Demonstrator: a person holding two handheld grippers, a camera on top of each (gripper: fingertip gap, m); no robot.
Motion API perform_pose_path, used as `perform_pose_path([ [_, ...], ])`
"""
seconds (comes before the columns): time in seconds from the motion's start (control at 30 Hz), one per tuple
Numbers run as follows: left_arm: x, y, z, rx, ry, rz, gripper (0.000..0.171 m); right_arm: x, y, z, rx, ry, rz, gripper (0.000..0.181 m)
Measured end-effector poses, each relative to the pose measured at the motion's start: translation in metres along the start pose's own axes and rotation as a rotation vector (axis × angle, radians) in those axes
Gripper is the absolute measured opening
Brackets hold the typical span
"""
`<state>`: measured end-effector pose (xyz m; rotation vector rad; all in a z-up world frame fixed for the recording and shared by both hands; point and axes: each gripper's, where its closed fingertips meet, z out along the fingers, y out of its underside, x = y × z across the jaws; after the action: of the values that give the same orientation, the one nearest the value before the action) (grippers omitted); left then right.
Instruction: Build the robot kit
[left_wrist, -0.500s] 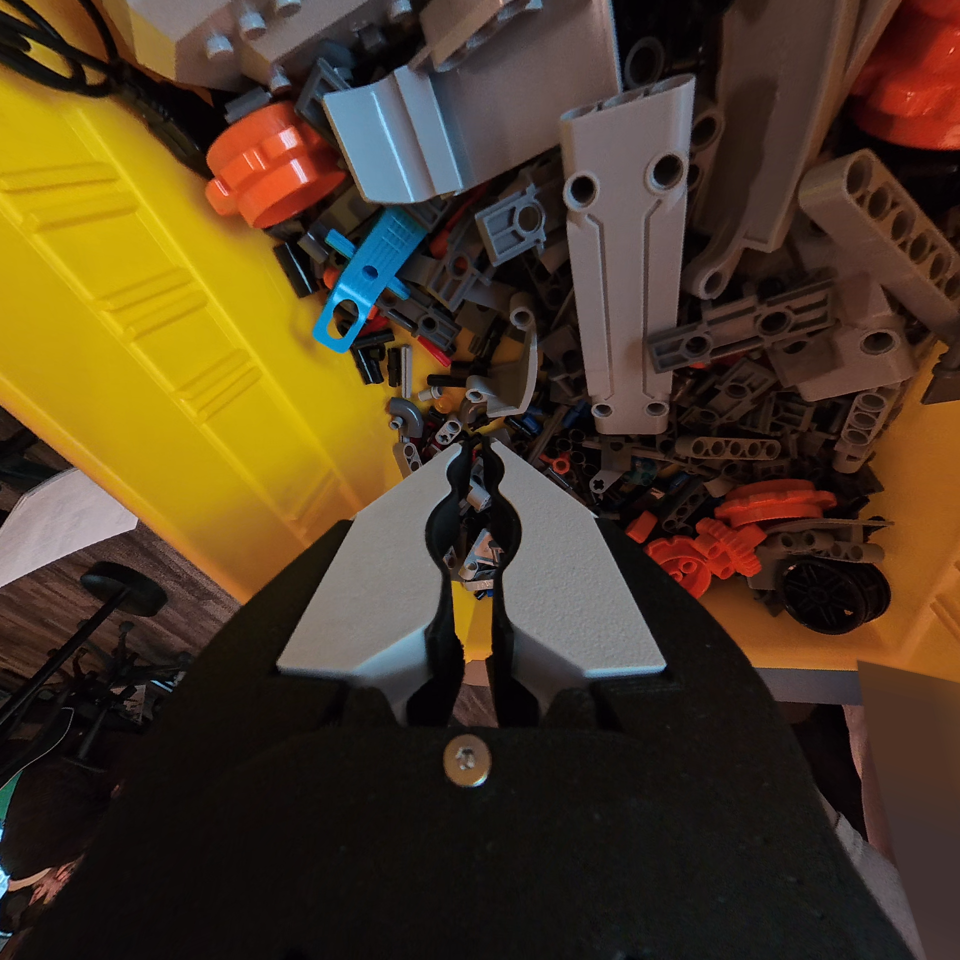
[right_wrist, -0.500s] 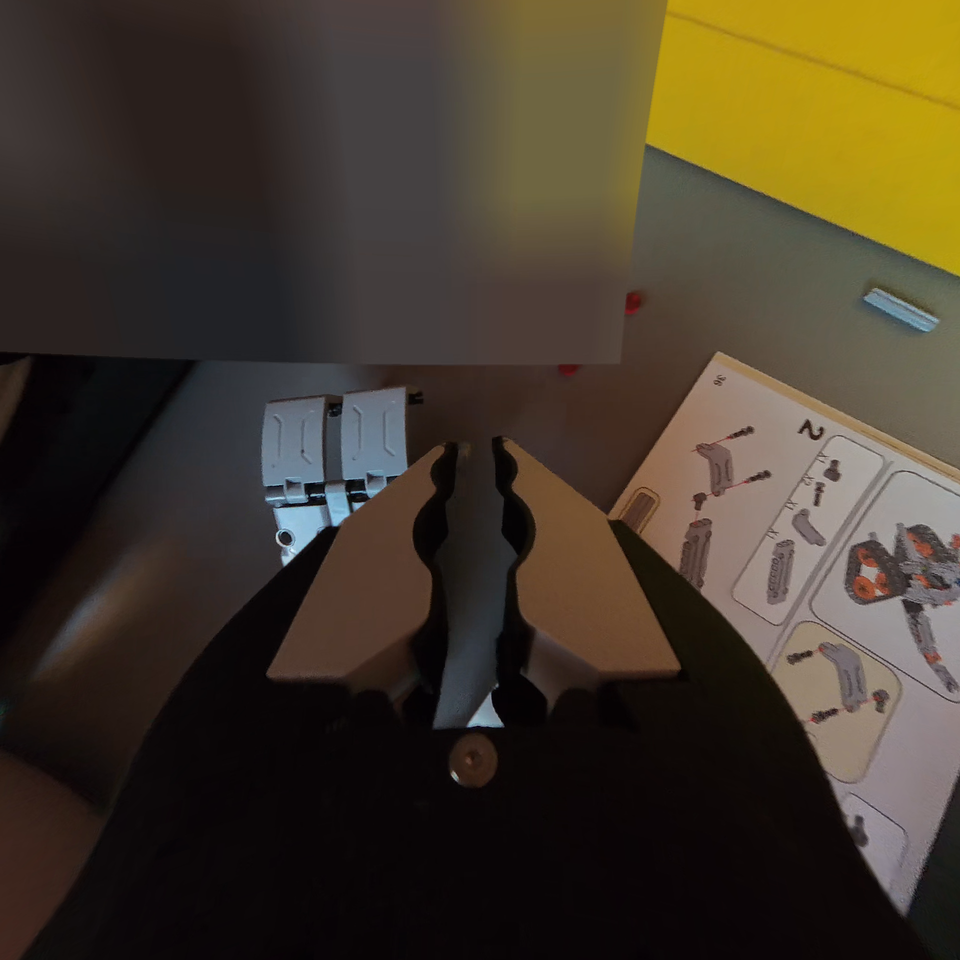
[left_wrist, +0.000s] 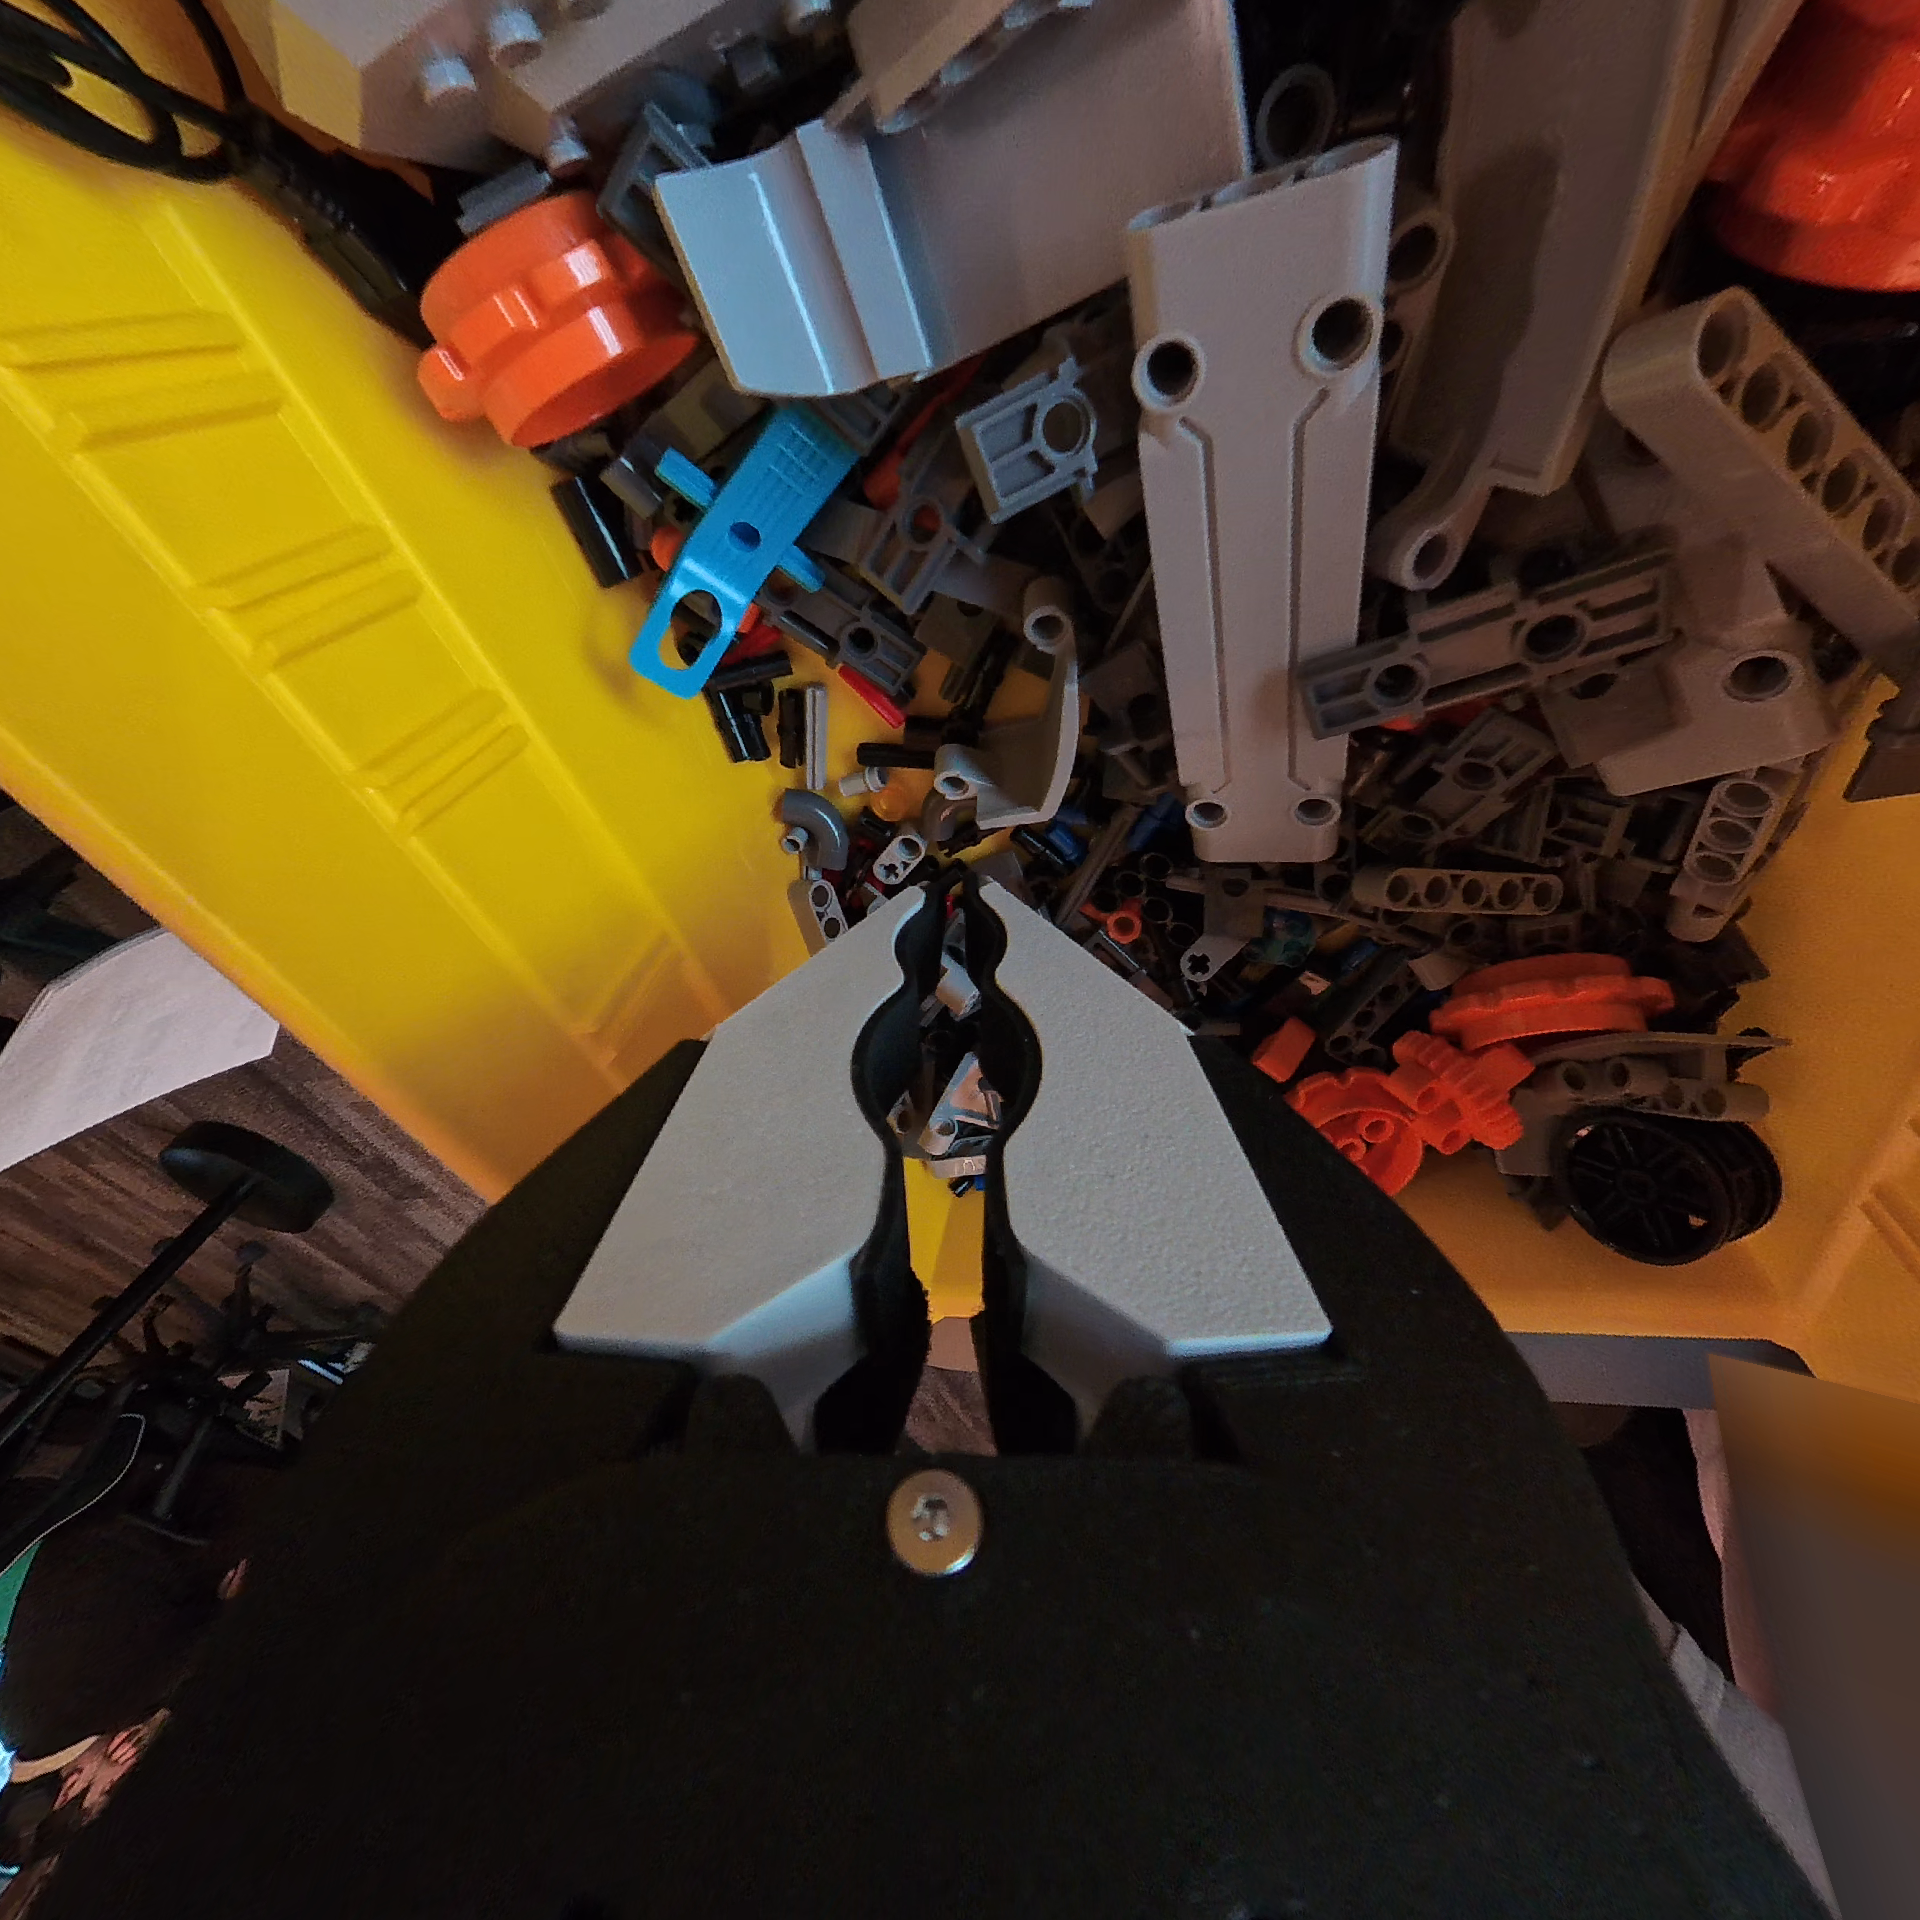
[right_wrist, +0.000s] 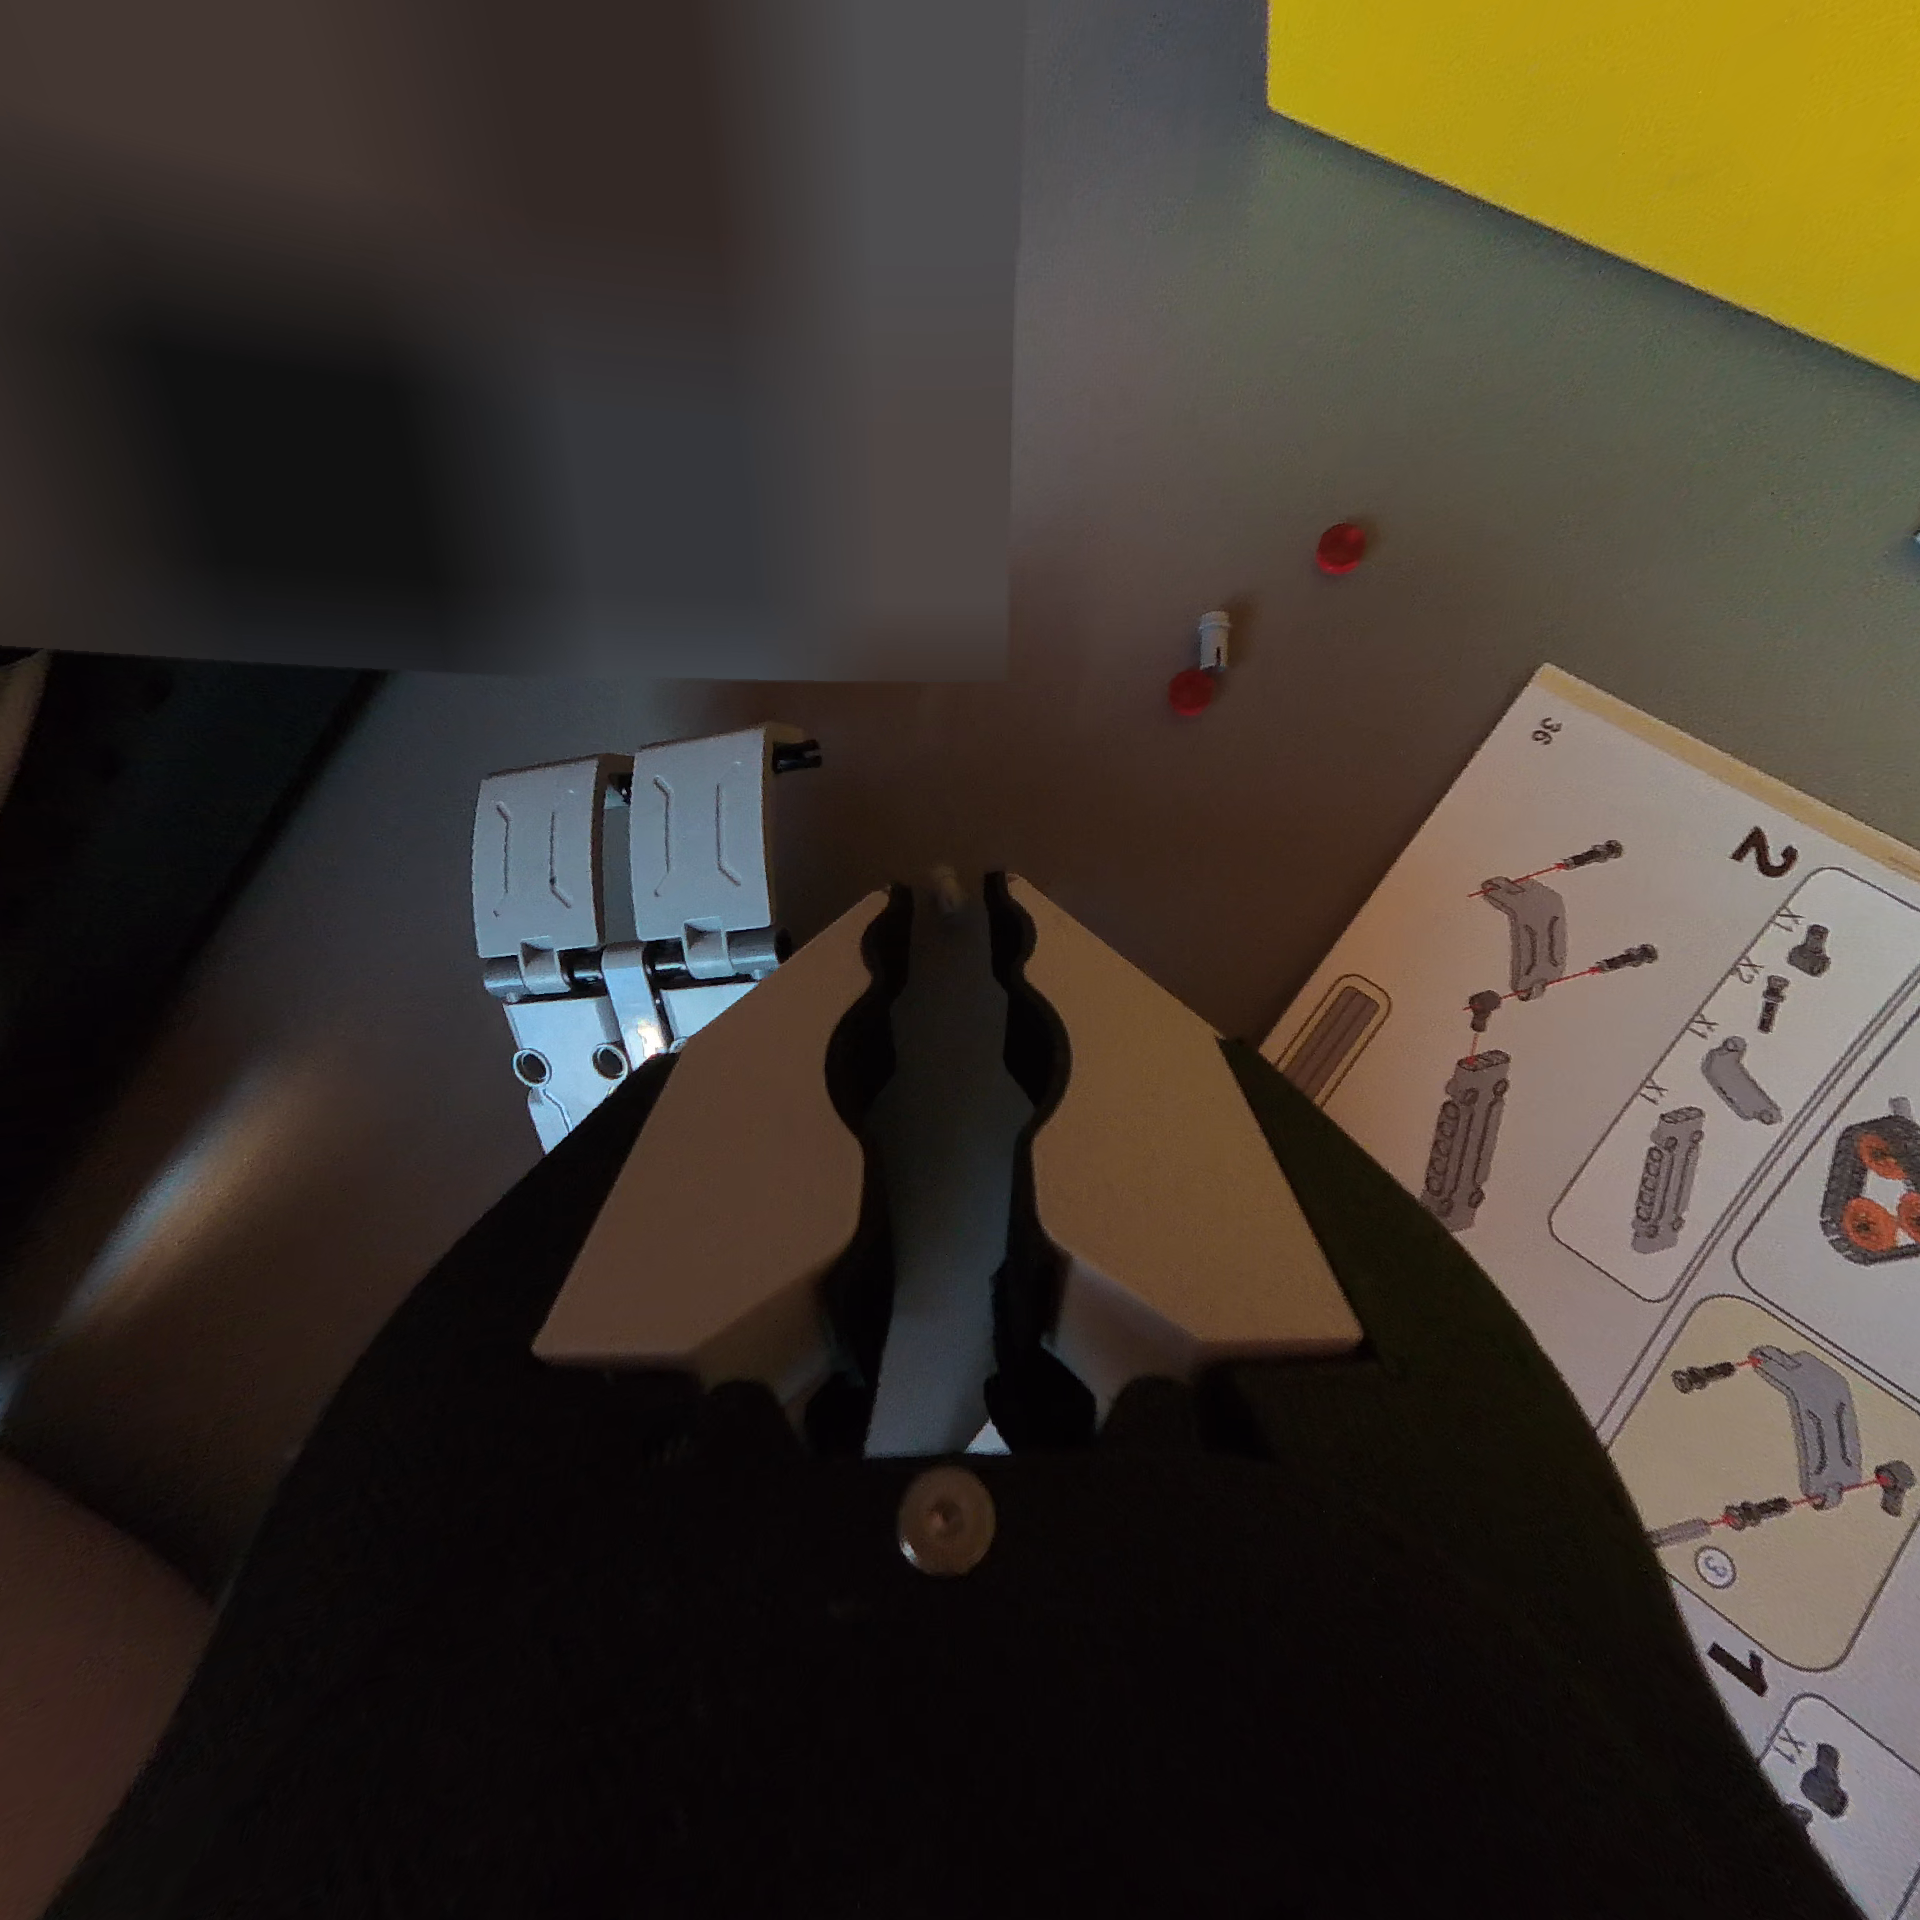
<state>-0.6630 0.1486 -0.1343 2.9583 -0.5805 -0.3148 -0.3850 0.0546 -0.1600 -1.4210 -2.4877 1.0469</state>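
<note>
My left gripper (left_wrist: 956, 883) reaches down into a yellow bin (left_wrist: 312, 623) of loose building-toy parts. Its jaws are closed to a sliver, with the tips among small dark pins and connectors. I cannot tell whether a piece is pinched. My right gripper (right_wrist: 945, 881) hangs low over a grey table (right_wrist: 1403, 364) with its jaws a little apart. A small grey peg (right_wrist: 943, 891) lies between the tips, not clamped. A light grey hinged assembly (right_wrist: 623, 883) lies just left of the right gripper. An open instruction booklet (right_wrist: 1662, 1143) lies to its right.
In the bin lie a long light grey panel (left_wrist: 1257, 520), a blue tool (left_wrist: 748, 540), an orange hub (left_wrist: 551, 312), orange gears (left_wrist: 1423, 1101) and a black wheel (left_wrist: 1662, 1174). On the table lie two red studs (right_wrist: 1340, 545) and a white pin (right_wrist: 1214, 634). The yellow bin wall (right_wrist: 1662, 135) stands at the far right. Spacing between my two grippers at the tips: around 30 centimeters. My left tips are about 25 centimeters from the white pin (right_wrist: 1214, 634), my right tips only 6 centimeters.
The left jaws have closed further at the tips, in the same spot. The right gripper has shifted slightly, and the grey peg now shows between its tips.
</note>
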Motion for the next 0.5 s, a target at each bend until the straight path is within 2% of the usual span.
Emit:
perform_pose_path([
  [0.1, 0.0, 0.0, 0.0, 0.001, -0.001, 0.0, 0.001, -0.001, 0.0, 0.002, 0.0, -0.003, -0.003, 0.013],
  [0.13, 0.0, 0.0, 0.0, 0.001, -0.001, 0.0, 0.001, 0.0, 0.001, 0.003, -0.009, 0.0, -0.006, 0.006],
  [0.4, 0.0, 0.001, -0.001, 0.0, -0.003, 0.001, 0.001, 0.003, -0.007, -0.001, 0.008, 0.041, -0.04, 0.005],
  [0.5, 0.0, 0.001, -0.001, 0.002, -0.005, 0.0, 0.001, 0.027, -0.028, -0.005, 0.09, 0.179, -0.058, 0.005],
])
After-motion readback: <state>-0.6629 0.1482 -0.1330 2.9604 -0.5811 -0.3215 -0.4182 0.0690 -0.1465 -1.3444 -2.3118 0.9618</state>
